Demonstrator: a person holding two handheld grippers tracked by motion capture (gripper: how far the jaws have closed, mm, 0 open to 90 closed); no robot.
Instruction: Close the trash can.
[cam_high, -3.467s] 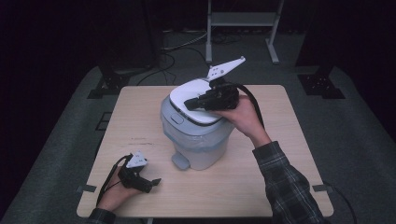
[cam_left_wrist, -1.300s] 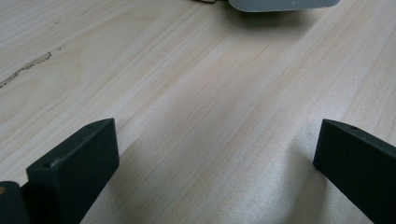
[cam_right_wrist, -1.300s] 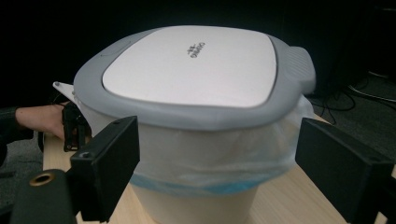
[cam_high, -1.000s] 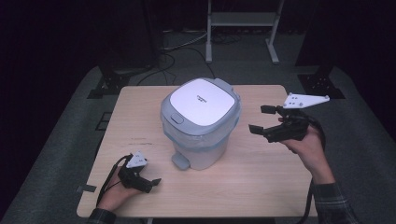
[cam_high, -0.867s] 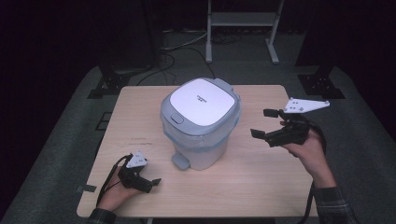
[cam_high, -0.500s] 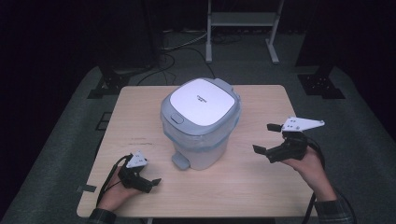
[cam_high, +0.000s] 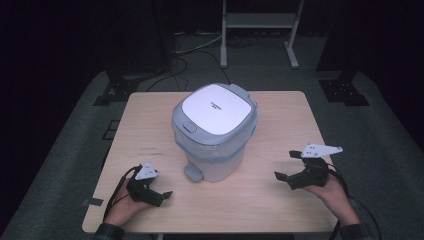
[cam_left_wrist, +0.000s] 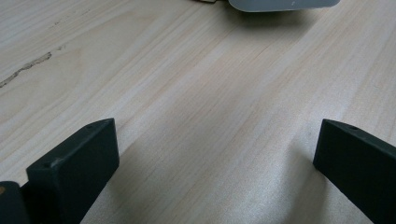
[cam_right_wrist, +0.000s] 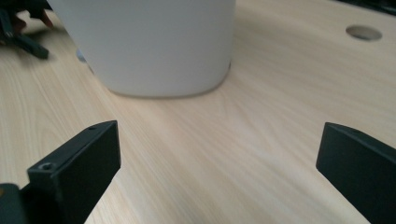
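Bright tabletop (cam_high: 280, 125), dark surroundings, perhaps slightly soft.

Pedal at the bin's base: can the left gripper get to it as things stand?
Probably yes. The left gripper rests on the table with its jaws open and empty, and only bare wood lies between it and the pedal at the front of the bin. The right gripper sits on the bin's other side.

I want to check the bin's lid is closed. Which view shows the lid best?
The high view: the white lid lies flat and shut on the pedal bin. The right gripper view shows the bin's lower wall; the left gripper view catches its bottom edge.
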